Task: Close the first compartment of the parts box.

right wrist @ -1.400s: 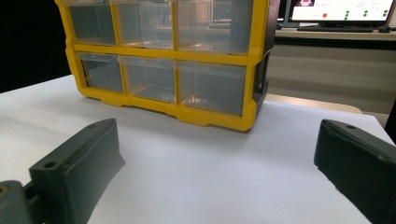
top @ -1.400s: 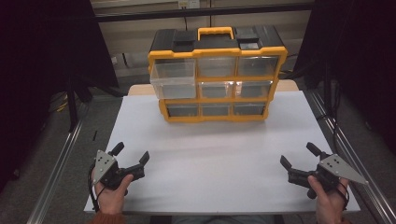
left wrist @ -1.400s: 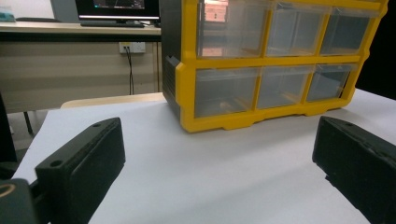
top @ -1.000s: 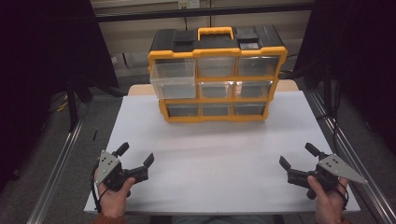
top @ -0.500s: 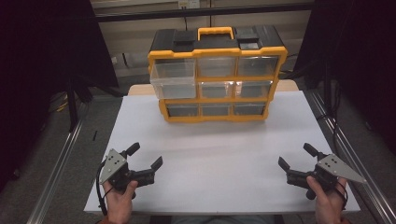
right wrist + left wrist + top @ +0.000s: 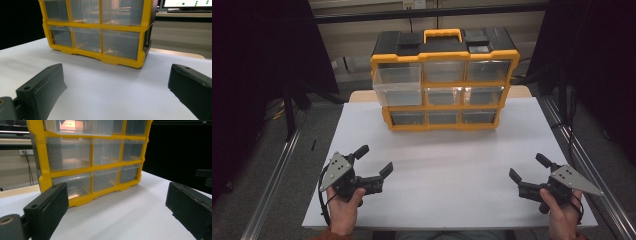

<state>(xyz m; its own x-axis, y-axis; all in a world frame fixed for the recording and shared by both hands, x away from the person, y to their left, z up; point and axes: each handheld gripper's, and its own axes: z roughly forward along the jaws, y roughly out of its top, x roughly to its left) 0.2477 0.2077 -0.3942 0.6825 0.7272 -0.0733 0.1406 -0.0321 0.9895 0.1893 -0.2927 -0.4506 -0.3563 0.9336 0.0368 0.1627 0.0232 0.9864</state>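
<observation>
No readable writing on yellow-and-black drawer organizer (image 6: 444, 80). Stands at far edge of white table (image 6: 452, 165), well apart from both grippers. Clear plastic drawers in rows; top-left drawer (image 6: 398, 86) pulled out. Left gripper (image 6: 374, 161) jaws spread, empty. Right gripper (image 6: 528, 168) jaws spread, empty.

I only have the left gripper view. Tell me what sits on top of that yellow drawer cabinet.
Observer: A black lid with a yellow carry handle in the middle.
Operator: Report the drawers.
Observer: The top-left drawer sticks out of the cabinet; the others sit flush.
Operator: Give me the right gripper.
Observer: The right gripper is open and holds nothing, over the near right part of the table.
</observation>
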